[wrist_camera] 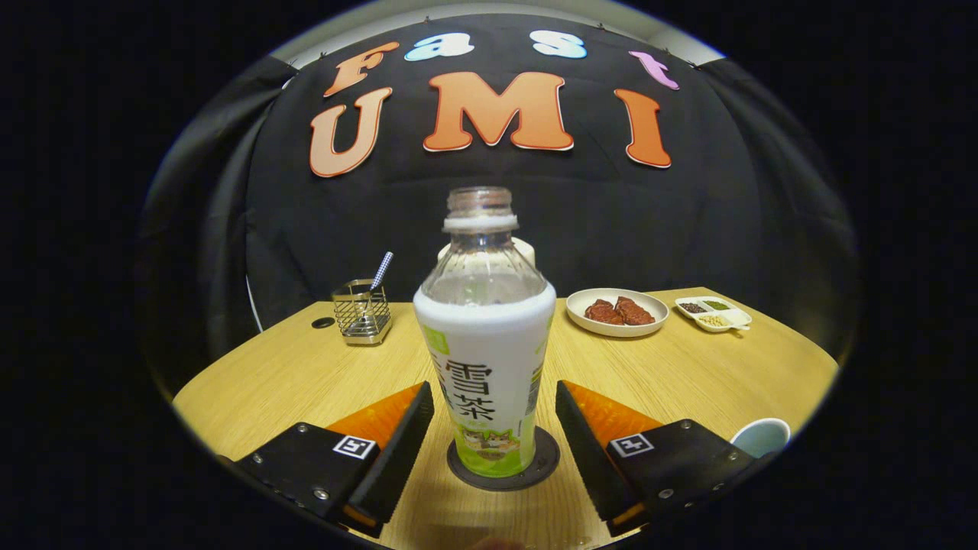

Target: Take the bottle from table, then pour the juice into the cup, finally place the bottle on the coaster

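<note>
The uncapped bottle (486,336) stands upright on the dark coaster (503,463), between the spread fingers of the hand-held gripper (493,428), a gap either side. A cup (760,437) sits at the counter (688,374) edge, beside the right finger.

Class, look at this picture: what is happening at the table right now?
A hand-held gripper has its fingers open on either side of an uncapped bottle, not pressing on it. The bottle stands upright on a dark round coaster on the wooden table. A cup sits just beside the right finger. Beyond are a plate of food, a small divided dish and a wire holder.
</note>
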